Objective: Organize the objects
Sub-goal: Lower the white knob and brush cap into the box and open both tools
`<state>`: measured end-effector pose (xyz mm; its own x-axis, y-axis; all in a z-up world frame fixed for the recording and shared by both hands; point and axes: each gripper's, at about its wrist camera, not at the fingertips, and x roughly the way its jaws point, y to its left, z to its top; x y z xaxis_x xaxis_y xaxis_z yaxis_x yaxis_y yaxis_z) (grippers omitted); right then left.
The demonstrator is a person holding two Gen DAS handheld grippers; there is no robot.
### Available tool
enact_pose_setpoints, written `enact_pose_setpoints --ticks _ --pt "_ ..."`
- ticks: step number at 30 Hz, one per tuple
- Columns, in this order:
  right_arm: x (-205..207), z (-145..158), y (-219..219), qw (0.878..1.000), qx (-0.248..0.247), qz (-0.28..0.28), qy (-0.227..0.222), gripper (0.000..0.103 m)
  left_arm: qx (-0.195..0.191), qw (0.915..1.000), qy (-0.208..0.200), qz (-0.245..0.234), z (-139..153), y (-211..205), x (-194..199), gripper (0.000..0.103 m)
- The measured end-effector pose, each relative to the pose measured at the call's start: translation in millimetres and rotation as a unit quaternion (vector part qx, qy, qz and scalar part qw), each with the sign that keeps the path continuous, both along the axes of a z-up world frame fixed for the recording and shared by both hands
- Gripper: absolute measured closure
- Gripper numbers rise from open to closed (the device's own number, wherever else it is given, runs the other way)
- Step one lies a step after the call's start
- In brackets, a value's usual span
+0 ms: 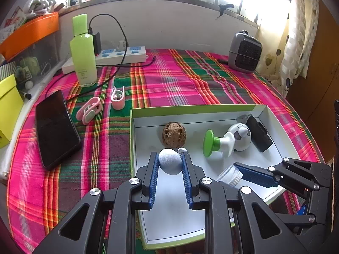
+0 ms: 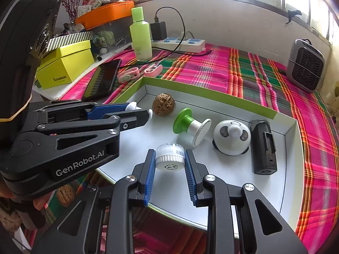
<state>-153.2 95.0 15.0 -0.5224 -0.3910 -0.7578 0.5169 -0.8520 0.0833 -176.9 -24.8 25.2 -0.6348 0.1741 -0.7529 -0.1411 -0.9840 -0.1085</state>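
Left gripper (image 1: pixel 170 162) clamped on a pale blue egg-shaped piece (image 1: pixel 170 161), over the green-rimmed tray (image 1: pixel 190 107). Right gripper (image 2: pixel 169 160) clamped on a small clear jar (image 2: pixel 169 156), inside same tray, near walnut (image 2: pixel 163 104) and panda ball (image 2: pixel 231 137).

A lived-in home room: a table under a pink plaid cloth (image 1: pixel 169 80) below a barred window, patterned curtain (image 1: pixel 296 31) at two o'clock, power strip (image 1: pixel 120 55) and lotion bottle (image 1: pixel 82 50) at eleven, small heater (image 1: pixel 244 51) at one.
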Motion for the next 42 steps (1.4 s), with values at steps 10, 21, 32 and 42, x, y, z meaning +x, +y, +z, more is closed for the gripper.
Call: enact_pose_setpoints --ticks 10,21,32,42 --pt "-2.6 -2.0 -7.5 1.000 0.001 0.010 0.000 0.074 -0.005 1.0000 -0.004 -0.008 -4.4 -0.2 -7.2 0.083" --pt "-5.9 -4.0 -8.2 1.000 -0.003 0.011 -0.002 0.074 -0.010 0.9998 -0.003 -0.016 -4.0 2.5 -4.0 0.082" --pt "-6.6 -4.1 -8.4 1.000 -0.005 0.012 -0.004 0.074 -0.008 0.9998 -0.007 -0.018 -4.2 4.2 -5.1 0.082" --pt "-6.9 -4.2 -7.2 1.000 -0.006 0.012 -0.006 0.074 -0.011 0.9996 -0.010 -0.022 -7.2 8.7 -4.4 0.082"
